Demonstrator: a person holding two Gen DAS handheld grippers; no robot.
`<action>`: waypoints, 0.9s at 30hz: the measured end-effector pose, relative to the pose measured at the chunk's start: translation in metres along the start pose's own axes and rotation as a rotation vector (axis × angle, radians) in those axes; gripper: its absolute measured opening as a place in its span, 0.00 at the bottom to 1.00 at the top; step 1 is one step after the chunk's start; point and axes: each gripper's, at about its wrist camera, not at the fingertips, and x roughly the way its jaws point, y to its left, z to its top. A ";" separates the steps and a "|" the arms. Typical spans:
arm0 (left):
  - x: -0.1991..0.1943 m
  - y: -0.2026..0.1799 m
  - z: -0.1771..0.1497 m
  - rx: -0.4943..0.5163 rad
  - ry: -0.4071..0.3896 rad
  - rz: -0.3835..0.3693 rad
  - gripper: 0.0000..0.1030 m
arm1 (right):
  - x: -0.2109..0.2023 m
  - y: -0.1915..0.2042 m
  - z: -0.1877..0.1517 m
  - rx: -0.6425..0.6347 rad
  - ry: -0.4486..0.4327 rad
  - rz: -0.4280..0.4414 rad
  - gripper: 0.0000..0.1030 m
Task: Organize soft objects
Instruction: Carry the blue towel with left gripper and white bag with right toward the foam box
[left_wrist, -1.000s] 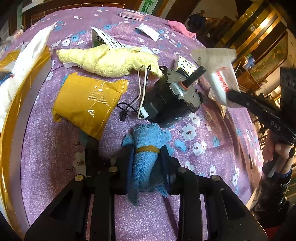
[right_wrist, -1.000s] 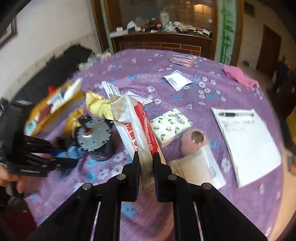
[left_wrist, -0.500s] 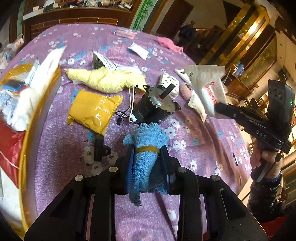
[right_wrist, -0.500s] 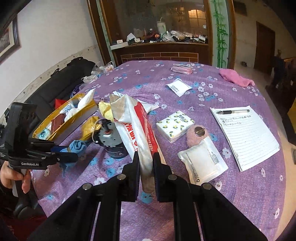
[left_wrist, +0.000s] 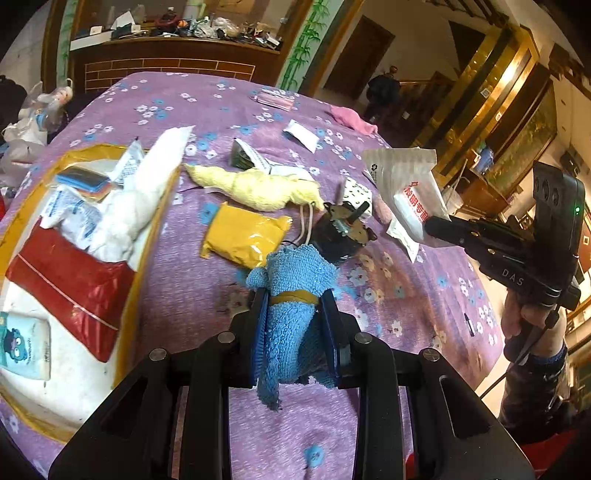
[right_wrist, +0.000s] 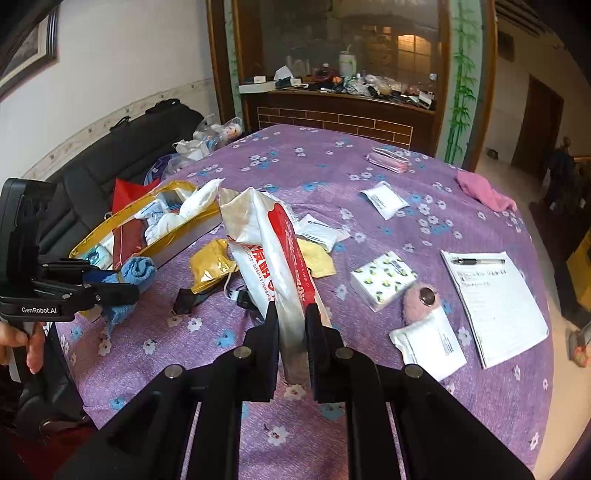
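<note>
My left gripper (left_wrist: 294, 299) is shut on a rolled blue towel (left_wrist: 295, 317) with a yellow band, held above the purple flowered table. It also shows in the right wrist view (right_wrist: 135, 271), next to the gold-rimmed box (right_wrist: 177, 238). My right gripper (right_wrist: 291, 317) is shut on a white and red plastic packet (right_wrist: 273, 254), held up over the table; in the left wrist view the packet (left_wrist: 410, 192) hangs at the right. The gold-rimmed box (left_wrist: 147, 236) at the left holds a red pouch, white packets and a white cloth.
On the table lie a yellow towel (left_wrist: 258, 186), a yellow pouch (left_wrist: 243, 236), a black motor with wires (left_wrist: 340, 229), a tissue pack (right_wrist: 382, 278), a pink fuzzy item (right_wrist: 421, 301), white sachets, a notepad with pen (right_wrist: 491, 299) and a pink cloth (right_wrist: 484, 192).
Both grippers have risen and pulled back from the table with their loads. The left one has shifted toward the gold-rimmed box, which now fills more of its view.
</note>
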 end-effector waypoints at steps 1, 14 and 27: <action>-0.002 0.001 0.000 -0.002 -0.002 0.002 0.25 | 0.001 0.003 0.002 -0.005 0.001 0.001 0.11; -0.030 0.031 -0.005 -0.050 -0.036 0.045 0.25 | 0.013 0.035 0.015 -0.063 0.007 0.035 0.11; -0.051 0.056 -0.011 -0.081 -0.050 0.110 0.25 | 0.026 0.066 0.022 -0.110 0.022 0.085 0.11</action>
